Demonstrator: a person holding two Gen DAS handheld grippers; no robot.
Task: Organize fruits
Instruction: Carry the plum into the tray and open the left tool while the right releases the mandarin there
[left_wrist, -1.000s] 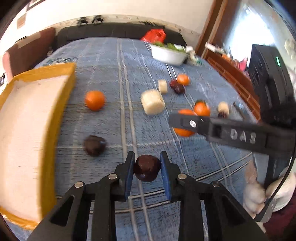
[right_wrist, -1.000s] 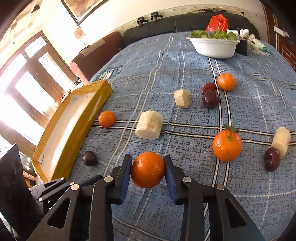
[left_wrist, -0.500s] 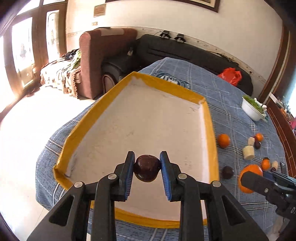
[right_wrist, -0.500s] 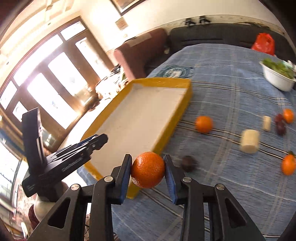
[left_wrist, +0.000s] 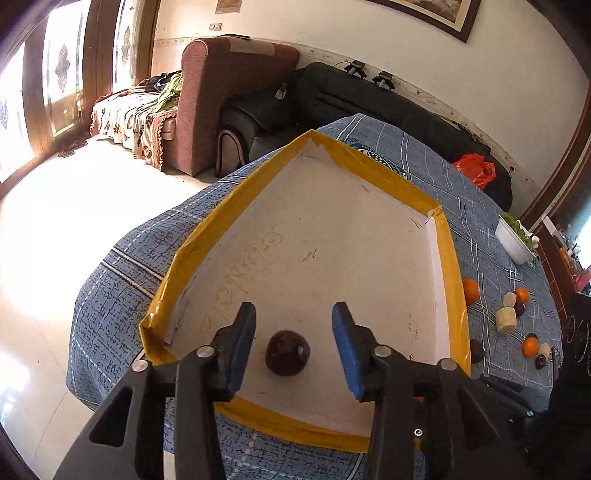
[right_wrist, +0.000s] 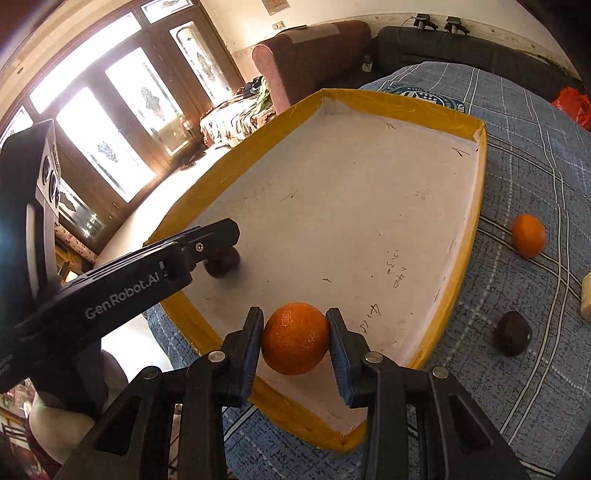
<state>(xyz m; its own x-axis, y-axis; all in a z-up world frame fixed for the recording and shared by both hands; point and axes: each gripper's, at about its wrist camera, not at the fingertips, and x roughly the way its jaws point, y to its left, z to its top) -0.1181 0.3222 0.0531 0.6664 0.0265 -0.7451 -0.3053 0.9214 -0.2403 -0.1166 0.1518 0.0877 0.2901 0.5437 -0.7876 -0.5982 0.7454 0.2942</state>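
Note:
A yellow-edged tray (left_wrist: 448, 258) with a white floor lies on the blue checked cloth; it also shows in the right wrist view (right_wrist: 476, 206). My left gripper (left_wrist: 293, 341) is open above the tray's near corner. A dark plum (left_wrist: 287, 352) lies on the tray floor between its fingers, apart from both; it shows in the right wrist view (right_wrist: 223, 263) under the left gripper (right_wrist: 221, 236). My right gripper (right_wrist: 295, 341) is shut on an orange (right_wrist: 295, 338) over the tray's near edge.
On the cloth right of the tray lie an orange (right_wrist: 528, 235), a dark plum (right_wrist: 512, 333), pale banana pieces (left_wrist: 505, 320) and more small fruits (left_wrist: 530, 346). A white bowl of greens (left_wrist: 514, 242) stands farther back. Sofas and the table edge lie beyond.
My left gripper has opened and let the plum down onto the tray floor. My right gripper has carried the orange over the tray's near edge.

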